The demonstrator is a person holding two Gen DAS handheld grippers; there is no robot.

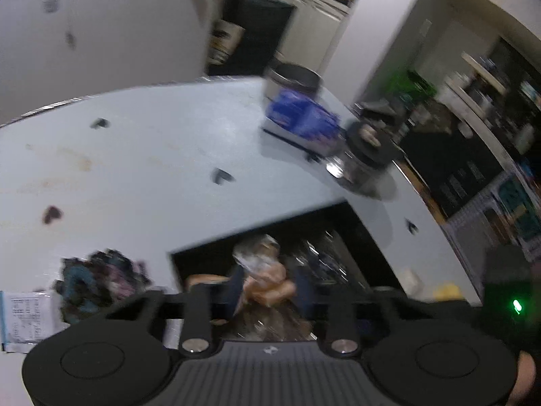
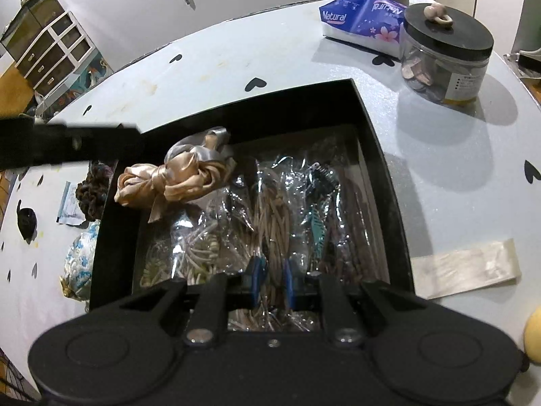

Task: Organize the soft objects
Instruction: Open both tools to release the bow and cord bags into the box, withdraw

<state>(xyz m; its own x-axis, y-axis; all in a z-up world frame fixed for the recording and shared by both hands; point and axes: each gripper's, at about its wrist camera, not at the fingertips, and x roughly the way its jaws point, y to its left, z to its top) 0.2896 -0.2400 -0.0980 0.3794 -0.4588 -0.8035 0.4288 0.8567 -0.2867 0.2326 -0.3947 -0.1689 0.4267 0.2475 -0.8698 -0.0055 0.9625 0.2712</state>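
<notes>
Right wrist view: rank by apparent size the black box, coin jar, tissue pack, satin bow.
1. black box, by far the largest.
2. coin jar and tissue pack: look about alike, not ranked.
3. satin bow: near those two in extent and closer to the camera, so its place is unsure.

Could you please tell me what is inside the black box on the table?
The black box holds clear bags of hair ties, with a satin ribbon scrunchie over its left wall. Its floor is covered.
</notes>
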